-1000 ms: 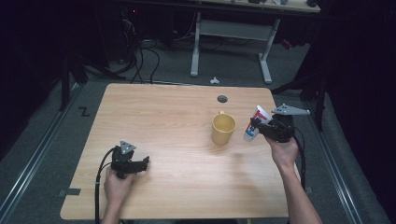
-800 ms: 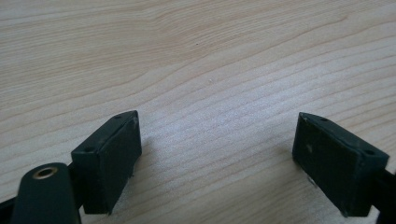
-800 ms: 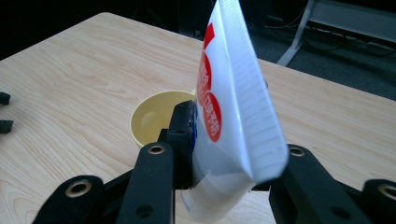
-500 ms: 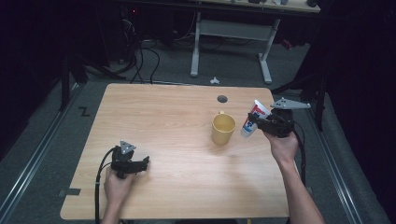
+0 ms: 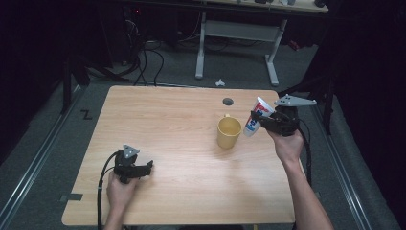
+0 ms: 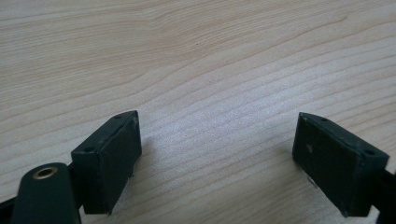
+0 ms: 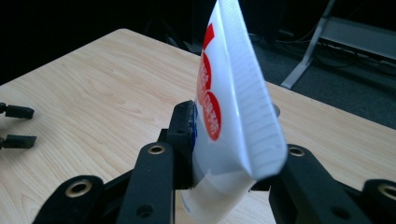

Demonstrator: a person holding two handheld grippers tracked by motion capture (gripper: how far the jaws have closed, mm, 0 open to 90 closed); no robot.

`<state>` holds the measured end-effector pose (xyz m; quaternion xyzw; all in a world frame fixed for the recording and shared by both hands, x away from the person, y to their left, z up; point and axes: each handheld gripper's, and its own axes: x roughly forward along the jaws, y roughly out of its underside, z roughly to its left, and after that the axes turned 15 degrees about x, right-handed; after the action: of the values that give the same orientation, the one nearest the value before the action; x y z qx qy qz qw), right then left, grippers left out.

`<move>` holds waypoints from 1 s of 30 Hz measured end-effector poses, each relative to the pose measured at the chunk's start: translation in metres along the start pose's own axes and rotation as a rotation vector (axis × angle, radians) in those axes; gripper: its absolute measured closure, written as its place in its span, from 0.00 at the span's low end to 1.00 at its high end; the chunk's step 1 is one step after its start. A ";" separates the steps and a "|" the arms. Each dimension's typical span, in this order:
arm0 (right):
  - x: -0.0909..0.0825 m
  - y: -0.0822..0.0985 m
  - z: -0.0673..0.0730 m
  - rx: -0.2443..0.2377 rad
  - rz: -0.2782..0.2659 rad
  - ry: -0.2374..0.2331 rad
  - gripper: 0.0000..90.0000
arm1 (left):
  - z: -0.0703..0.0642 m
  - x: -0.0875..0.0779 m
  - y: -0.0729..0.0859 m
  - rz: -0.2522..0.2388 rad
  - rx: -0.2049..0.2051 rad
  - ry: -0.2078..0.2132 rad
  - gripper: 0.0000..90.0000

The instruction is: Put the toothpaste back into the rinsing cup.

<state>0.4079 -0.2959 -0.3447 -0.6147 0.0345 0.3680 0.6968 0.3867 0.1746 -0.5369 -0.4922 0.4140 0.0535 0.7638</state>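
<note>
High view: right hand-held gripper (image 5: 258,120) raised above the worktop (image 5: 167,120) near its right edge, clenched on a white tube (image 5: 253,120) with red and blue print. Tube tilted, crimped flat end up and toward the far edge, lower end pointing down beside the yellow mug (image 5: 229,132); close to the mug's right side, clear of the rim as far as can be told. Mug upright on the worktop, right of centre, handle toward the far edge.

Right gripper view: both black jaws pressed on the tube (image 7: 233,116) low on its body, crimped seam standing above them, cap end hidden below.

Left gripper view: left hand-held gripper (image 6: 219,158) released, jaws wide apart with bare wood grain between. In the high view, resting low near the worktop's near left corner (image 5: 139,168), well apart from mug and tube.

Step in hand, by judgement: carrying the lifted tube toward the mug, likely to drop it in. Next move calls for shifting sideways until the lower end hangs over the mug's mouth, bringing the tube nearer upright, lowering inside the rim, then releasing. Care needed against clipping the rim and tipping the mug.
</note>
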 end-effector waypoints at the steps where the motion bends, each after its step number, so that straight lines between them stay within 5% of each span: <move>1: 0.001 -0.002 0.001 -0.001 0.000 -0.005 0.77 | 0.000 0.000 0.000 0.000 0.000 0.000 0.18; 30: 0.019 -0.017 0.018 -0.019 0.014 -0.012 0.77 | 0.000 0.000 0.000 0.000 -0.001 0.000 0.18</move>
<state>0.4240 -0.2709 -0.3363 -0.6187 0.0313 0.3770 0.6886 0.3872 0.1746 -0.5369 -0.4926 0.4139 0.0538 0.7637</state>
